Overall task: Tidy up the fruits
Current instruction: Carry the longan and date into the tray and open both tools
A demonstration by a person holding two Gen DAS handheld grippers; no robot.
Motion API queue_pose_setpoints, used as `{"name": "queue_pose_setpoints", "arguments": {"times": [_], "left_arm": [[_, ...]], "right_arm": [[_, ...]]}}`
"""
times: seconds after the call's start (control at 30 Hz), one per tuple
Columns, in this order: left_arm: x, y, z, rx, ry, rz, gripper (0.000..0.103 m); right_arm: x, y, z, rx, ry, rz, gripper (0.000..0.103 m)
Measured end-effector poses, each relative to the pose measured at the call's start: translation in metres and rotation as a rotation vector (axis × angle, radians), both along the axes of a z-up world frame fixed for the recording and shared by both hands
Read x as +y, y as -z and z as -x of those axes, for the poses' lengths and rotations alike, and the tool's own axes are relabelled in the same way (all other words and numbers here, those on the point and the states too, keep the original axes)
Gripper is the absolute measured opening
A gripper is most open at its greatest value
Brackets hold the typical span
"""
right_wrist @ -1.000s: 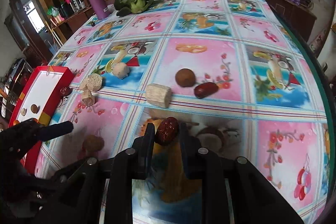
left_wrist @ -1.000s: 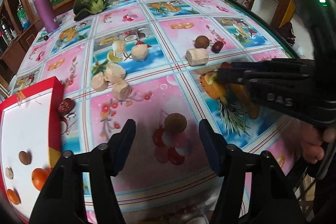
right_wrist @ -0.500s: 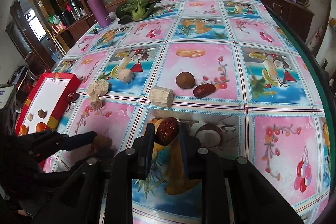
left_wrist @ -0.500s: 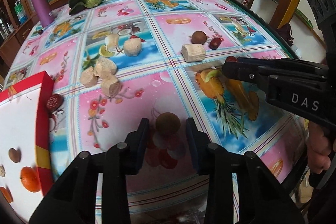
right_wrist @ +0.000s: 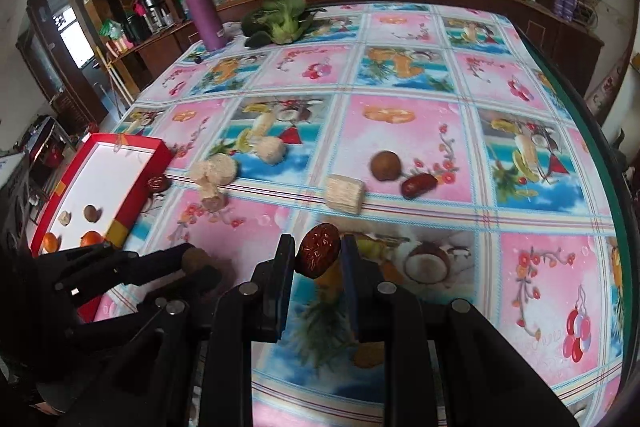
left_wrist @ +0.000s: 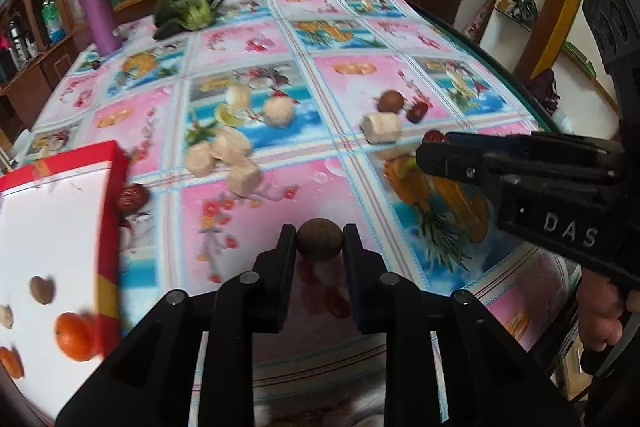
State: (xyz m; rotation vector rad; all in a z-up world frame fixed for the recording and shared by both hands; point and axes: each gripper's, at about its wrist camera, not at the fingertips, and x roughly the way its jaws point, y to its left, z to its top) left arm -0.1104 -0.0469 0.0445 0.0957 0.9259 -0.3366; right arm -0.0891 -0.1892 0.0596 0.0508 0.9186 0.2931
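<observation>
Fingers of the left gripper (left_wrist: 319, 243) pinch a brown round fruit (left_wrist: 319, 245); the right gripper (right_wrist: 318, 254) clamps a red date (right_wrist: 319, 254). Table (right_wrist: 520, 267): two more dates, one brown fruit, five pale chunks. Red tray (right_wrist: 132, 195) contents partly cut off.

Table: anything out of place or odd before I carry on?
Only the leafy vegetable at the far edge beside the purple bottle; it isn't fruit. Both grippers hold fruit squarely: left a brown fruit, right a red date.

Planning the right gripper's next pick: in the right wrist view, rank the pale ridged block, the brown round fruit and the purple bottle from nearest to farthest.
From the right gripper:
1. Pale ridged block, just ahead.
2. Brown round fruit, ahead, slightly right.
3. Purple bottle, far left edge.
</observation>
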Motion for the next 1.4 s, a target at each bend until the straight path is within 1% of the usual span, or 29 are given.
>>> {"name": "queue_pose_setpoints", "arguments": {"times": [0.13,0.23,0.37,0.53,0.63,0.77,0.87,1.0,1.23,1.4], "left_arm": [[0.028,-0.023,0.008,-0.066,-0.061,0.016,0.025],[0.056,-0.036,0.013,-0.108,-0.122,0.025,0.025],[0.107,-0.05,0.017,-0.153,-0.242,0.021,0.025],[0.171,-0.052,0.016,-0.17,-0.402,0.011,0.025],[0.201,-0.048,0.014,-0.182,-0.484,-0.027,0.025],[0.229,-0.033,0.007,-0.144,-0.556,-0.054,0.026],[0.244,-0.02,0.003,-0.095,-0.59,-0.051,0.026],[0.255,-0.012,0.005,-0.068,-0.611,-0.054,0.026],[0.27,-0.014,0.011,-0.078,-0.652,-0.081,0.026],[0.273,-0.002,0.001,-0.037,-0.674,-0.118,0.026]], "right_arm": [[0.025,-0.011,0.0,-0.027,-0.034,0.006,0.022],[0.054,-0.02,-0.001,-0.044,-0.075,0.002,0.022],[0.103,-0.033,-0.002,-0.075,-0.156,-0.01,0.022],[0.16,-0.039,-0.011,-0.084,-0.23,-0.04,0.022],[0.191,-0.036,-0.017,-0.075,-0.251,-0.055,0.022],[0.228,-0.022,-0.026,-0.012,-0.281,-0.072,0.022],[0.251,-0.01,-0.027,0.025,-0.303,-0.058,0.022],[0.275,0.005,-0.027,0.067,-0.322,-0.043,0.022],[0.287,0.011,-0.029,0.078,-0.318,-0.038,0.022],[0.292,0.019,-0.038,0.118,-0.302,-0.021,0.022]]}}
